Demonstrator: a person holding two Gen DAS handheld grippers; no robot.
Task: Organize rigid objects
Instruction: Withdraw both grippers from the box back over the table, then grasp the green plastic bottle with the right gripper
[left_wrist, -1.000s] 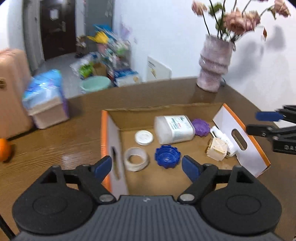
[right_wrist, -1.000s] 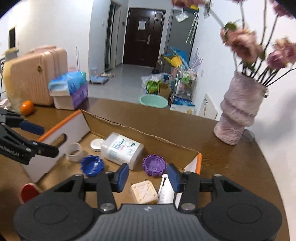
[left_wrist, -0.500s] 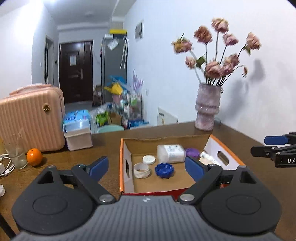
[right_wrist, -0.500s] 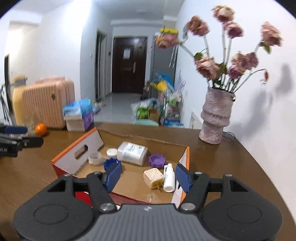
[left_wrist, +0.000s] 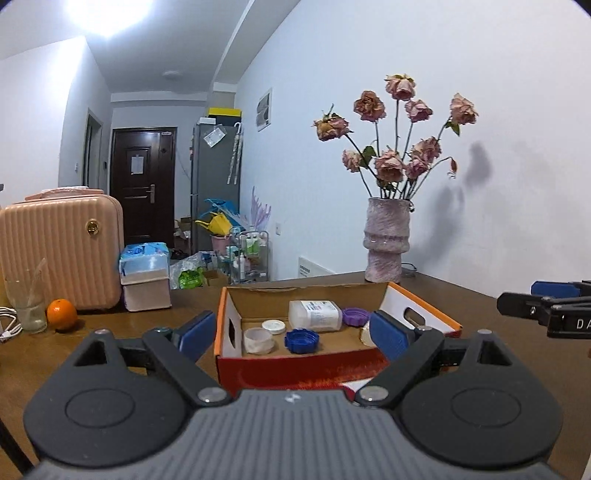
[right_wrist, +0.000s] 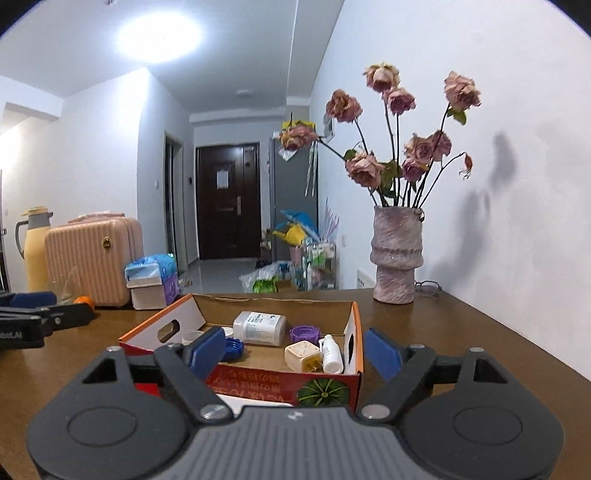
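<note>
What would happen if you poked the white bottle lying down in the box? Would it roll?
The white bottle lies on its side, so a push across its length would probably roll it. It would likely stop soon against the purple cap beside it. It looks like stiff plastic, probably not floppy.

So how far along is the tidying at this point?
It looks mostly done: the white bottle, blue lid, purple lid, tape roll and plug already lie in the cardboard box. Nothing is in hand: left gripper and right gripper are both open and empty. Nothing loose shows beside the box.
</note>
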